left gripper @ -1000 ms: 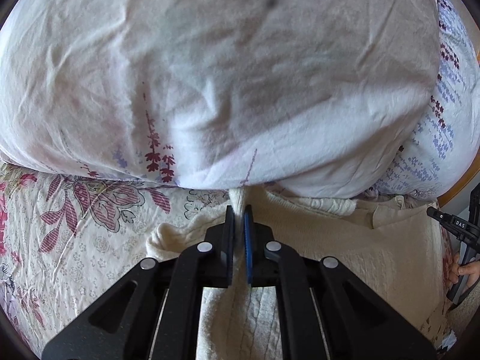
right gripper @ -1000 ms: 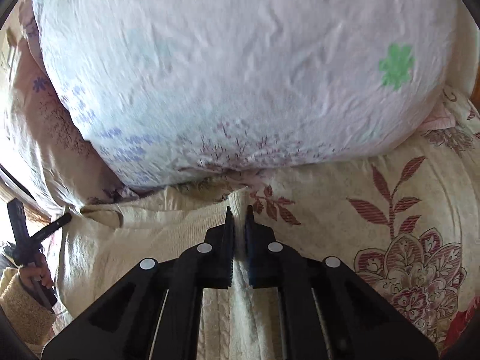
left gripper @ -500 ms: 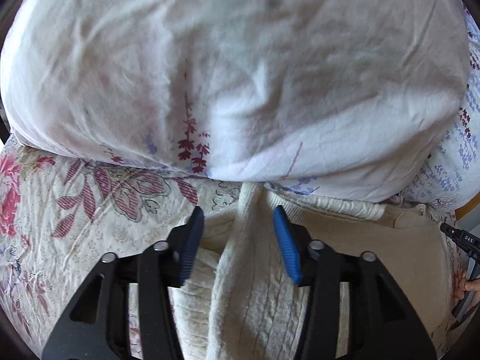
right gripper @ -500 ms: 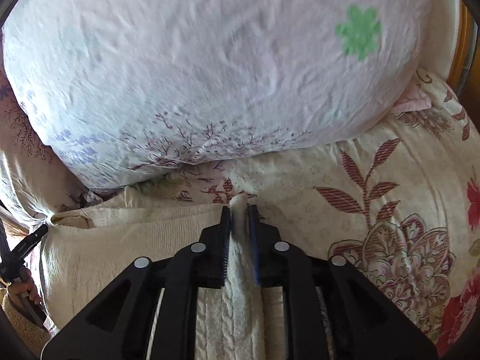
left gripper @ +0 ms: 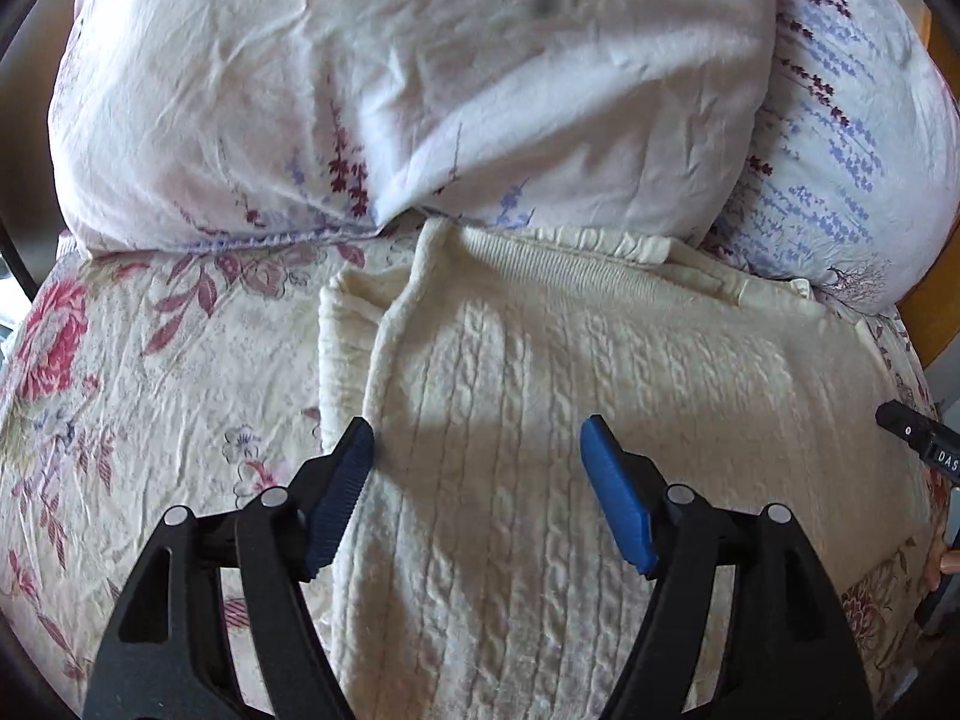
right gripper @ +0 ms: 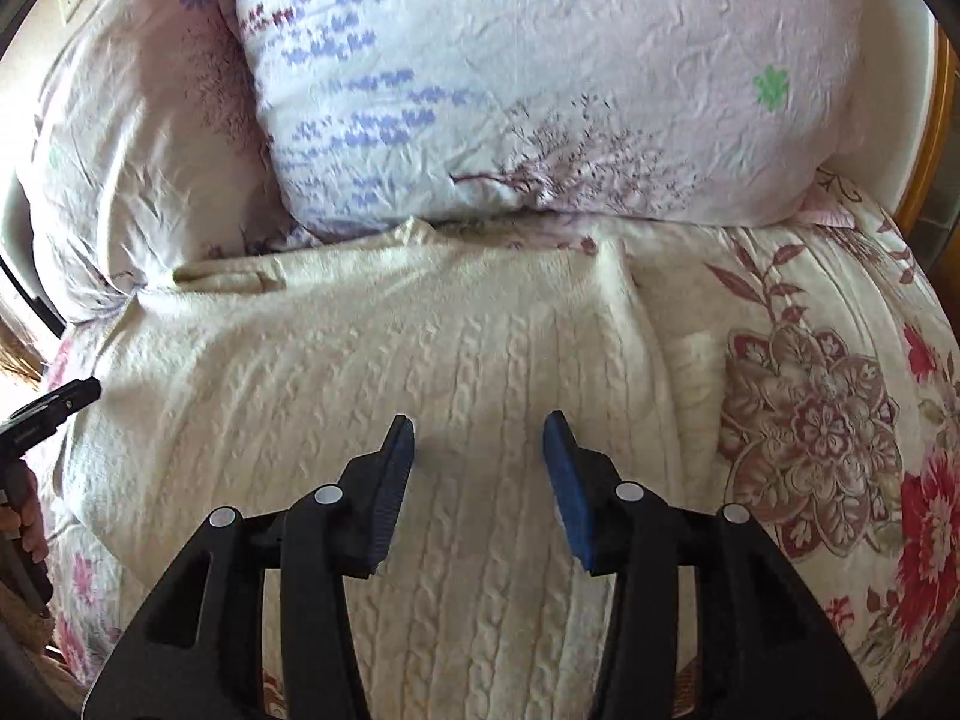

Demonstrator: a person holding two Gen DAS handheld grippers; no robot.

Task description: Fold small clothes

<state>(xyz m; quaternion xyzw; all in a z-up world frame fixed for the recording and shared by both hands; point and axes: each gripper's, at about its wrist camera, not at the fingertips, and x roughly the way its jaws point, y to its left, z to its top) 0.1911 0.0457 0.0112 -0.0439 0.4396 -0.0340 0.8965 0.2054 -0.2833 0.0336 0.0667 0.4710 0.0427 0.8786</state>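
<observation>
Both grippers let go and backed off: left gripper (left gripper: 477, 441) and right gripper (right gripper: 478, 435) fingers spread, empty. Cream cable-knit sweater (left gripper: 540, 420) is soft, floppy; pinch far hem corners near the floral pillows (left gripper: 420, 90).

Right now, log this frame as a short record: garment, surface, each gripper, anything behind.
garment: cream cable-knit sweater, lying flat, ribbed edge toward the pillows
surface: floral bedspread
left gripper: open, above the sweater's left part, holding nothing
right gripper: open, above the sweater's right part, holding nothing
behind: two floral-print pillows, the sweater's far edge reaching their base
folded parts: a layer of knit shows past the sweater's side edge; whether it is a tucked sleeve is unclear
</observation>
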